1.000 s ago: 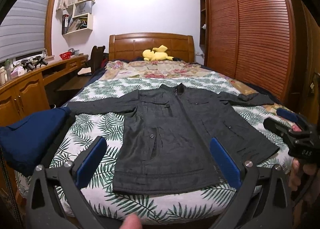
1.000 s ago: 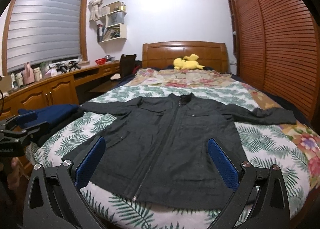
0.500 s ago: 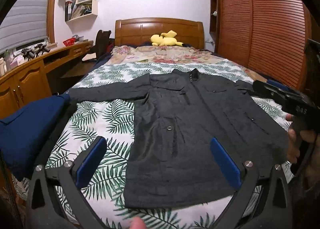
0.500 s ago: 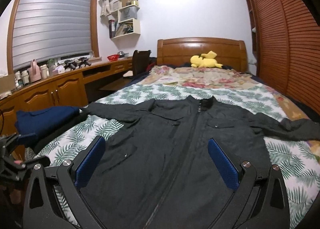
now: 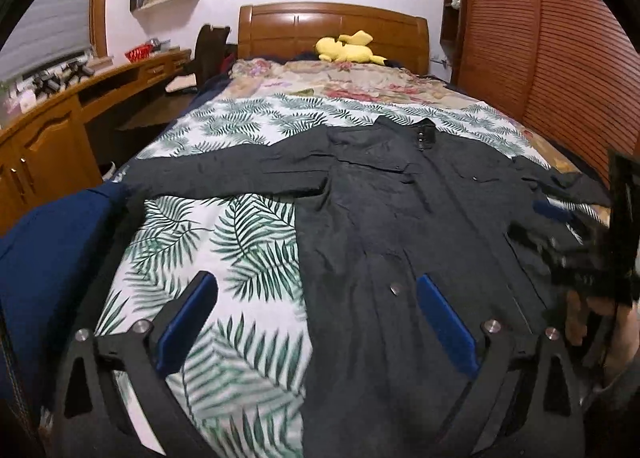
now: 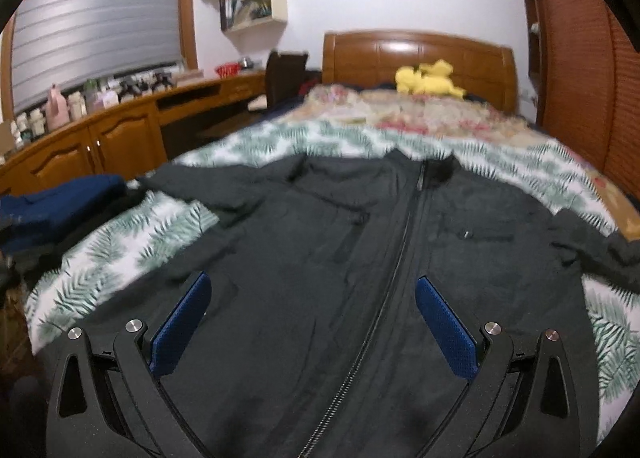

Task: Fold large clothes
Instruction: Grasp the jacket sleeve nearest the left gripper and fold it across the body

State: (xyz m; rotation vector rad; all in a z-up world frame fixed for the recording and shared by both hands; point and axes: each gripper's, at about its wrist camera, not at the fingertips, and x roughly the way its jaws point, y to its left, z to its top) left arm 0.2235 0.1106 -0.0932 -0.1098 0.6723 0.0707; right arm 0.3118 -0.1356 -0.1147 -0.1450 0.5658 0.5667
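Note:
A dark grey zip jacket (image 5: 400, 225) lies flat, front up, on the leaf-print bedspread (image 5: 224, 242), sleeves spread to both sides. It fills the right wrist view (image 6: 360, 258). My left gripper (image 5: 316, 294) is open and empty, hovering over the jacket's left hem edge. My right gripper (image 6: 312, 294) is open and empty, just above the jacket's lower front by the zip. The right gripper also shows in the left wrist view (image 5: 560, 234), blurred, over the jacket's right side.
A folded navy garment (image 5: 52, 266) lies at the bed's left edge. A yellow plush toy (image 5: 348, 49) sits by the wooden headboard (image 5: 332, 29). A wooden desk with cabinets (image 6: 100, 141) runs along the left; slatted wardrobe doors (image 5: 560, 41) stand right.
Both grippers have moved forward and lower over the bed, closer to the jacket. The right gripper has shifted further in over the jacket's right side. Both remain open.

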